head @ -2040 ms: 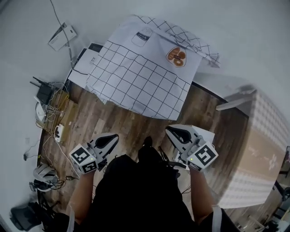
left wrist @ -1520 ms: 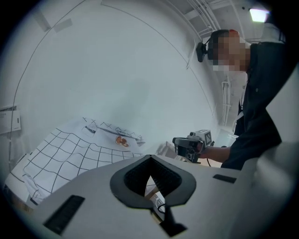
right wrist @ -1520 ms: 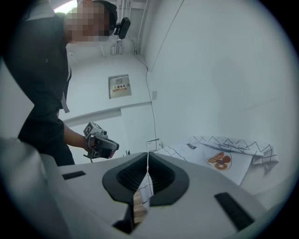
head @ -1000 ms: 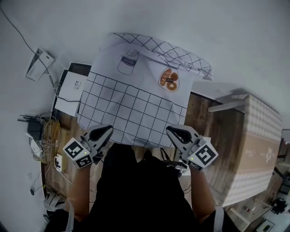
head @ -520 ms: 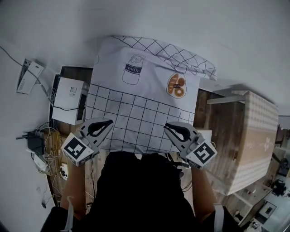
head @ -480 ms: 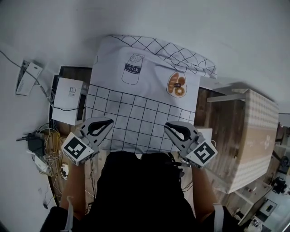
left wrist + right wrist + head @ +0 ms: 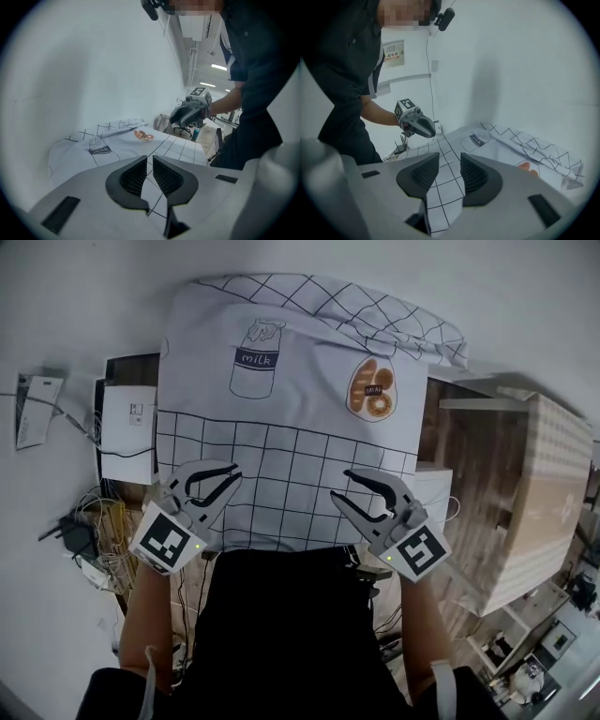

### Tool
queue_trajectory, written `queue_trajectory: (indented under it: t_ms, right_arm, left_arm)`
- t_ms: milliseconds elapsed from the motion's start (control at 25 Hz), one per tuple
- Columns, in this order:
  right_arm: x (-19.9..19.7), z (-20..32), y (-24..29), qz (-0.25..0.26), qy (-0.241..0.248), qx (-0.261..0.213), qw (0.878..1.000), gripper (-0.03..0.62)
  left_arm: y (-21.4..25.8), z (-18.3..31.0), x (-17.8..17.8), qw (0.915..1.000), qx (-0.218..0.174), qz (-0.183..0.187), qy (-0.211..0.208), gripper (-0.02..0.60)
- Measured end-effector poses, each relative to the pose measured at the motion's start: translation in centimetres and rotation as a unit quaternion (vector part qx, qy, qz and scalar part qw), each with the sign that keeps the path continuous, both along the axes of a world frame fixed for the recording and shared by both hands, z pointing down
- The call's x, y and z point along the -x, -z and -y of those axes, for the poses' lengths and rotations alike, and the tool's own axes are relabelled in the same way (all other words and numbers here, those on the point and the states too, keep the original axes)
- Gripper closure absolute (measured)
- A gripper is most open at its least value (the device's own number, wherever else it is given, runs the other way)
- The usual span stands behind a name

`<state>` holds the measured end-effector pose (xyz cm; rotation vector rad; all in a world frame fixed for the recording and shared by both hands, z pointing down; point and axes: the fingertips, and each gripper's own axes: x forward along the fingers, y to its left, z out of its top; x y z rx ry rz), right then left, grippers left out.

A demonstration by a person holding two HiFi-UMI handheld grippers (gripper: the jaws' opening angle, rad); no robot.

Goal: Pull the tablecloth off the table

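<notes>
Since half a second ago, you have brought both grippers forward over the near hem of the tablecloth point(image 7: 300, 381). It drapes the whole worktop, its far edge bunched at 12 o'clock. At 9 o'clock a white box point(image 7: 127, 418) sits just beside the cloth; its contents don't show. Your left gripper point(image 7: 234, 474) has just been opening: jaws released, barely parted, with the hem showing in the slit. Your right gripper point(image 7: 339, 486) has just opened wider: jaws released, hem between them. Bare wood floor point(image 7: 469, 456) lies open at 3 o'clock.
</notes>
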<state>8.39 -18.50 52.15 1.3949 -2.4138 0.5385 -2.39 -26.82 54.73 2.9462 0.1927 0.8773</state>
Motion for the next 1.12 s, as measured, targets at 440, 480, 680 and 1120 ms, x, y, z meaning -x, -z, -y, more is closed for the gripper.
queue_trajectory:
  t_ms: [440, 480, 680, 1120]
  right_arm:
    - [-3.5, 2.6, -7.4, -0.033, 0.046, 0.057, 0.997, 0.371]
    - [-3.7, 2.9, -7.9, -0.036, 0.050, 0.061, 0.996, 0.360]
    - [-4.2, 4.0, -10.4, -0.042, 0.058, 0.080, 0.994, 0.319]
    - [-5.1, 5.2, -15.6, -0.090, 0.065, 0.122, 0.986, 0.296]
  left_arm:
    - [-5.9, -0.1, -6.2, 0.9964, -0.010, 0.069, -0.049, 0.414]
    - [-6.3, -0.1, -6.7, 0.9957, -0.015, 0.074, -0.054, 0.398]
    - [-9.0, 0.1, -8.4, 0.9898, -0.033, 0.105, -0.091, 0.327]
    - [-13.7, 1.2, -10.2, 0.9802, -0.068, 0.153, -0.106, 0.276]
